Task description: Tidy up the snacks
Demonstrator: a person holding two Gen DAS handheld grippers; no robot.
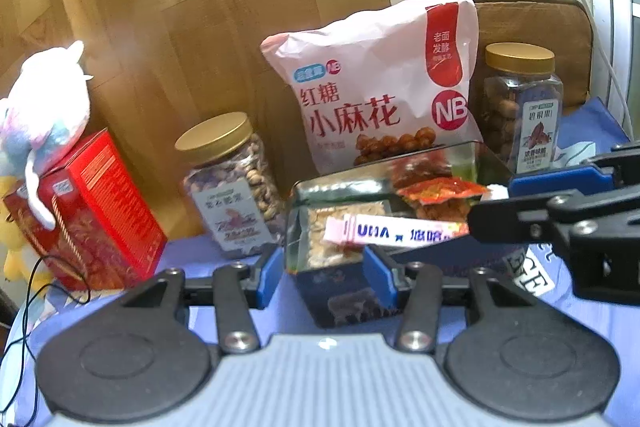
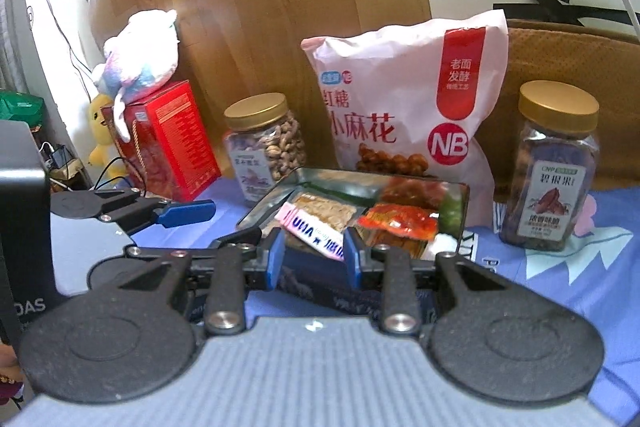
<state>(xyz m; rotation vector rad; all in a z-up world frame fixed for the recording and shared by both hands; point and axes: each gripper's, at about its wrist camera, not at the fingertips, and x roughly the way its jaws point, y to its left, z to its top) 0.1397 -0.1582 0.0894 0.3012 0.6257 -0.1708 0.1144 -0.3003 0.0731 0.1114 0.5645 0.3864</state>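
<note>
A dark blue tin (image 1: 344, 291) (image 2: 260, 203) stands open on the blue cloth. It holds red snack packets (image 1: 440, 193) (image 2: 400, 223) and a pale cracker pack (image 2: 324, 207). My right gripper (image 2: 314, 255) is shut on one end of a pink and white UHA candy stick (image 2: 316, 239) (image 1: 400, 233), which hangs over the tin. In the left wrist view the right gripper (image 1: 492, 203) reaches in from the right. My left gripper (image 1: 325, 275) (image 2: 208, 209) is open and holds nothing. It sits just left of the tin, whose near corner shows beyond its fingers.
Behind the tin a big pink snack bag (image 1: 372, 87) (image 2: 404, 99) leans on a wooden board. A pistachio jar (image 1: 232, 187) (image 2: 264, 147) stands left of it and a pecan jar (image 1: 524, 111) (image 2: 556, 167) right. Far left is a red box (image 1: 92, 211) with a plush toy (image 1: 44, 107) on top.
</note>
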